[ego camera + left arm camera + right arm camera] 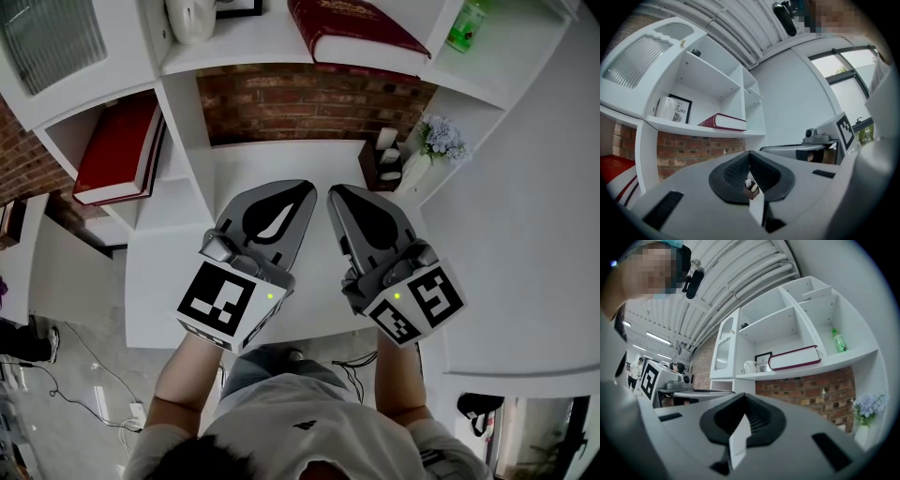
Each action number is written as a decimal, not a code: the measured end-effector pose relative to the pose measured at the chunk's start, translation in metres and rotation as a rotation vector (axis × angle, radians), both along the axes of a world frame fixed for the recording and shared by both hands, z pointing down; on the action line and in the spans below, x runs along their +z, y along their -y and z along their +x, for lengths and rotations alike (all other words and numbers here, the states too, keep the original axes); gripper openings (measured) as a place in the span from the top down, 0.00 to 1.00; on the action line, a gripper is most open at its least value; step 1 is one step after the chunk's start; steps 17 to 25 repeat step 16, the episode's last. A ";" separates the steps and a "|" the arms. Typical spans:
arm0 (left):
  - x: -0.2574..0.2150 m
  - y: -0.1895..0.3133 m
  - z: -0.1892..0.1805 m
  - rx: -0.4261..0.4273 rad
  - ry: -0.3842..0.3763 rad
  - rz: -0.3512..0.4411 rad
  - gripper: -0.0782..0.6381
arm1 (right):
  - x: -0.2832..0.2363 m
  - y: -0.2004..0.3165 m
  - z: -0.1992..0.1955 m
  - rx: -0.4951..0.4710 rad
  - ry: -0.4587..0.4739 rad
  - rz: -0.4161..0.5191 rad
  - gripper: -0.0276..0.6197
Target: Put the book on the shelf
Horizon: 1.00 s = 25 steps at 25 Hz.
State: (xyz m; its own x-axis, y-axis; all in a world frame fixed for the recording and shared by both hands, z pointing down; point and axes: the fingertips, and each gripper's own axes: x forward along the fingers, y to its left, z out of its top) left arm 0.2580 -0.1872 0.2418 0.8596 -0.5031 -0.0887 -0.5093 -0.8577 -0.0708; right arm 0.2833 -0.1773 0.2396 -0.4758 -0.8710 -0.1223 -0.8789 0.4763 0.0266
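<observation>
The shelf (262, 42) is finished with a smooth, matt white surface. Rough red brick (300, 103) is exposed behind the shelf. The book (352, 28) on the shelf is bound in a faintly glossy dark-red cover.

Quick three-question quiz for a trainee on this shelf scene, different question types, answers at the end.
1. True or false: the left tongs and the right tongs are both shut and empty.
2. In the head view, what stands on the shelf to the right of the maroon book? A) green bottle B) clock C) mug
3. Fill in: the flowers stand in a compartment backed by a ___ wall.

Key: 1 true; 2 A; 3 brick, as the brick wall shows.
</observation>
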 end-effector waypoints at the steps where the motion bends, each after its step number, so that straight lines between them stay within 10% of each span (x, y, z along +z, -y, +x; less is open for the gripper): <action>1: 0.000 -0.001 0.000 -0.001 0.001 0.001 0.87 | -0.001 -0.001 -0.001 -0.002 0.001 0.002 0.94; 25: -0.008 -0.022 -0.011 -0.016 -0.009 0.019 0.87 | -0.008 -0.018 -0.015 -0.034 -0.004 0.021 0.94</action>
